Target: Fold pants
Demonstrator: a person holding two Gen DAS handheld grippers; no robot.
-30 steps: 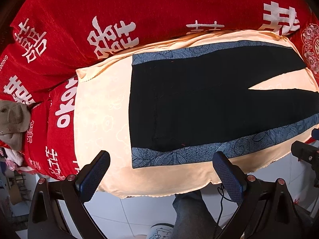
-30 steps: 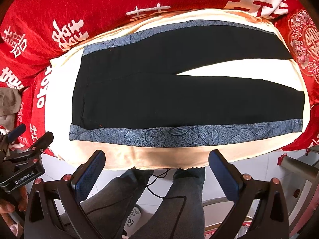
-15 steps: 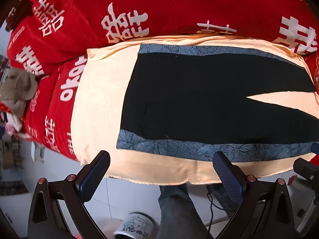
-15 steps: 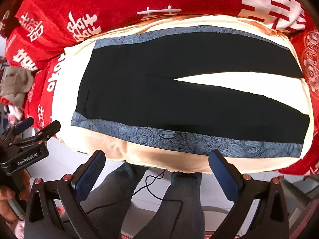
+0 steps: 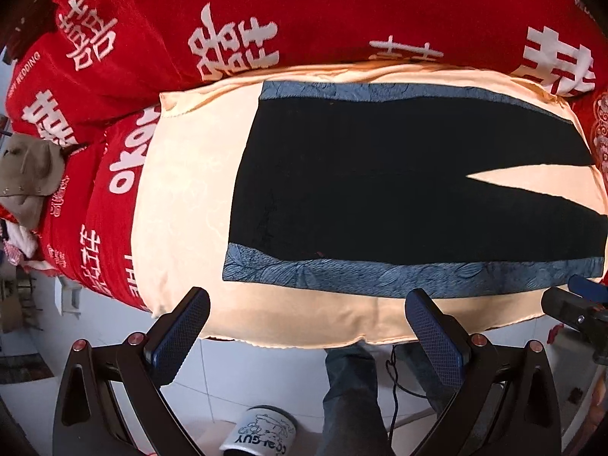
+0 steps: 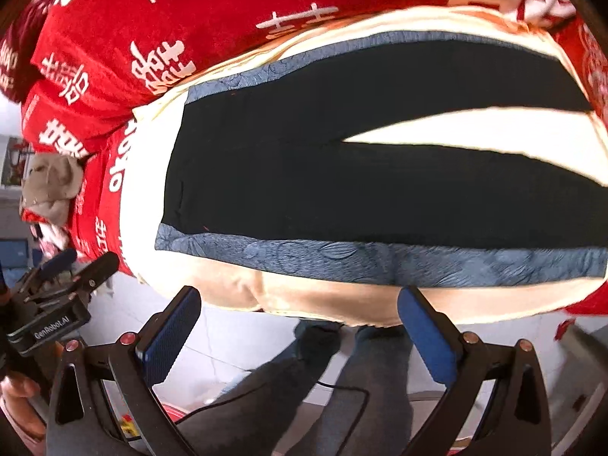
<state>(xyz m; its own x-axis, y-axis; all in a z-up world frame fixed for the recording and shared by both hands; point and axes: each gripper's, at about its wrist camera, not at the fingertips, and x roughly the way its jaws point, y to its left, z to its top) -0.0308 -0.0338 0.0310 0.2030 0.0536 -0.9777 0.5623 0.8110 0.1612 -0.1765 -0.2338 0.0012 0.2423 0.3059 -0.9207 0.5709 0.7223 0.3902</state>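
The black pants [image 5: 380,182] lie flat and spread out on a cream cloth [image 5: 182,197]. The waist end is to the left and the two legs run off to the right, with a thin wedge of cream showing between them. A blue leafy stripe [image 5: 380,277] runs down the near side of the pants, and another one runs along the far side.

The cream cloth sits on top of a big red blanket [image 5: 304,11] with white letters and signs on it. At the left edge of the red blanket there is a bunched-up tan cloth [image 5: 30,174].

Below the cloth the floor [image 5: 266,376] is white tile. A white cup [image 5: 262,433] with writing stands on it, and a black cord [image 5: 393,383] trails nearby. The person's legs in gray pants [image 6: 361,391] show near the bed edge.

The left gripper [image 5: 306,326] is wide open and holds nothing. It hangs over the near edge of the cream cloth, not touching the pants. The right gripper [image 6: 300,323] is wide open too, with nothing in it, and it hangs near the same edge. This view is a bit blurry.
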